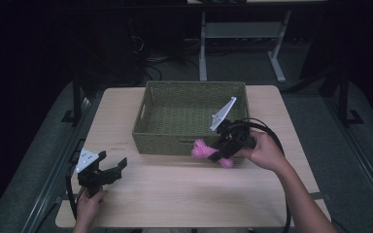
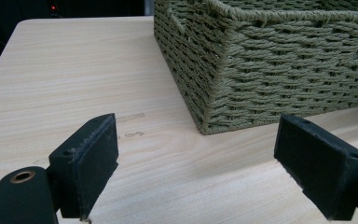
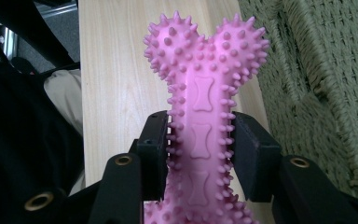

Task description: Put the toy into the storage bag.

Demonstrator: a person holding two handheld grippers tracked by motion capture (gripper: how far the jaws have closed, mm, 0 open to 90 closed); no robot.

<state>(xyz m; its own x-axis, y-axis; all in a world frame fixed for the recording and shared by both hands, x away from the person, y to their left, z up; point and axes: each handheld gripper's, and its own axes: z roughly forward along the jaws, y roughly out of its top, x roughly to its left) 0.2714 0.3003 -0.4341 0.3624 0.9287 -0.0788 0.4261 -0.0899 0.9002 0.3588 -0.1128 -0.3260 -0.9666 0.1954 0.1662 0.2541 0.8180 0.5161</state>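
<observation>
A pink spiky bone-shaped toy hangs just above the table, by the front wall of a green woven basket. My right gripper is shut on the toy's shaft; in the right gripper view both pads press the pink toy from either side, with the basket wall at the right. My left gripper sits low over the table's front left corner, open and holding nothing. In the left gripper view the jaws stand wide apart around my left gripper's midpoint, facing the basket's near corner.
The wooden table stretches bare between the two hands. A black cable loops from the right gripper past the basket's right front corner. Desk legs and cables stand on the dark floor beyond the table.
</observation>
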